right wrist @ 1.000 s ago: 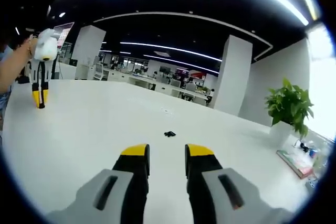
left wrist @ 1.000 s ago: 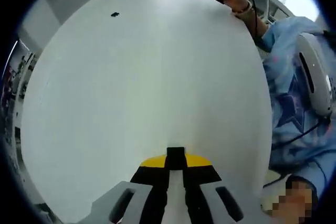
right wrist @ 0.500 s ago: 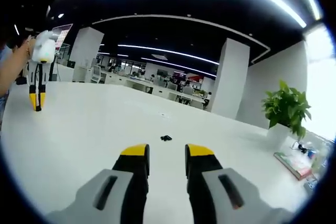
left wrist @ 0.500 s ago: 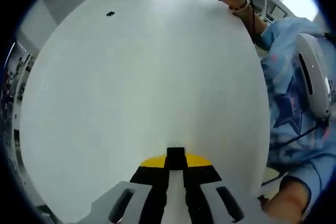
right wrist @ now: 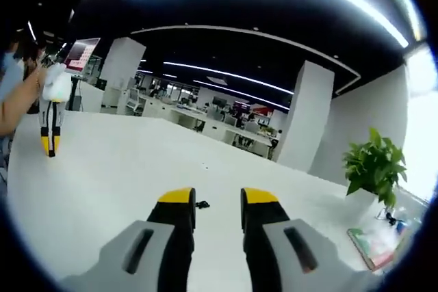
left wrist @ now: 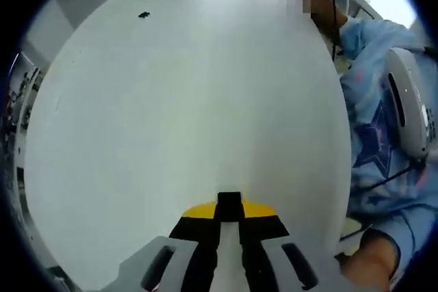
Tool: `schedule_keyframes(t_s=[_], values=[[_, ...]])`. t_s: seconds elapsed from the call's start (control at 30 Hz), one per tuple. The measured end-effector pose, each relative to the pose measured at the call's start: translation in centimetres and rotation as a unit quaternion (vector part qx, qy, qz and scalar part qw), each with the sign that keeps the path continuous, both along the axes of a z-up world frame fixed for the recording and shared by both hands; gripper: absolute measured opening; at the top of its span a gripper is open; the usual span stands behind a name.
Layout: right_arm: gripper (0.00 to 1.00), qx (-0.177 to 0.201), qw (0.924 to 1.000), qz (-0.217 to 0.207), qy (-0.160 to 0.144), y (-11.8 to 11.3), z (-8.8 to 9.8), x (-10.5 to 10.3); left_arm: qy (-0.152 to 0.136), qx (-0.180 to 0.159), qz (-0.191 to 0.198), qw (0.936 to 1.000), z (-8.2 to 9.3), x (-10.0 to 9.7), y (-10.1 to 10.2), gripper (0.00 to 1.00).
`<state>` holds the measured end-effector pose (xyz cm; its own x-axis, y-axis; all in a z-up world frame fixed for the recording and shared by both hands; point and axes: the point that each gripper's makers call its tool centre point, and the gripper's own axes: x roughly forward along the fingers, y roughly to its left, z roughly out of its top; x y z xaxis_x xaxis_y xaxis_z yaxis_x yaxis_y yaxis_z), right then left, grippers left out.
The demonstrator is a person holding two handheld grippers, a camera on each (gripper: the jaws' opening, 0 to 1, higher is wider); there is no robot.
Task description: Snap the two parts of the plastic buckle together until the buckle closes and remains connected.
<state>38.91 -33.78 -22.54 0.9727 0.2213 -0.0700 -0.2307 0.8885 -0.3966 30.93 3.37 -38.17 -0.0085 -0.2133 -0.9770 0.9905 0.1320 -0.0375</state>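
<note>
The work is sitting at its opening step: the approach, with nothing picked up yet. In the right gripper view, the right gripper (right wrist: pixel 216 200) is hovering low over the white table (right wrist: pixel 116 169) with its jaws spread apart and nothing between them, and the small black buckle (right wrist: pixel 202 204) is lying on the table just beyond the yellow jaw tips, showing in the gap between them. Whether it is one piece or two parts lying close together is too small to tell. In the left gripper view, the left gripper (left wrist: pixel 229 204) is pointing down at a bare stretch of the same table (left wrist: pixel 191 100), its jaws pressed together and gripping nothing, while the buckle (left wrist: pixel 144 14) is showing as a dark speck well apart, near the far edge. The same left gripper (right wrist: pixel 49 143) is appearing far off at the left of the right gripper view, hanging tip-down over the table.

Judging from this, the next move is calling for the right gripper to lower onto the buckle and pinch one part, and for the left gripper to open, travel across the table and take the other part, so the two can be lined up and pushed together
</note>
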Motion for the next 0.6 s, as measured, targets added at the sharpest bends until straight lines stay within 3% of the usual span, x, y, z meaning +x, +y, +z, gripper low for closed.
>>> schedule_keyframes(t_s=[0.1,0.23,0.33,0.47,0.6], values=[[0.26,-0.023,0.9994,0.011,0.023,-0.3,-0.2,1.9,0.000,0.004,-0.001,1.0000,0.0,-0.1,0.0,0.09],[0.22,-0.022,0.9992,0.016,0.030,-0.5,-0.5,4.3,0.000,0.009,0.003,1.0000,0.0,-0.1,0.1,0.09],[0.22,-0.057,0.9961,0.028,0.061,-0.3,-1.9,6.3,0.001,0.010,0.004,0.9999,0.1,-0.1,0.1,0.09],[0.20,-0.039,0.9903,0.073,0.111,0.9,-4.8,8.2,0.001,0.010,0.006,0.9999,0.1,0.0,0.2,0.09],[0.13,-0.042,0.9817,0.088,0.163,1.0,-8.0,9.7,0.002,0.011,0.007,0.9999,0.1,0.0,0.2,0.09]])
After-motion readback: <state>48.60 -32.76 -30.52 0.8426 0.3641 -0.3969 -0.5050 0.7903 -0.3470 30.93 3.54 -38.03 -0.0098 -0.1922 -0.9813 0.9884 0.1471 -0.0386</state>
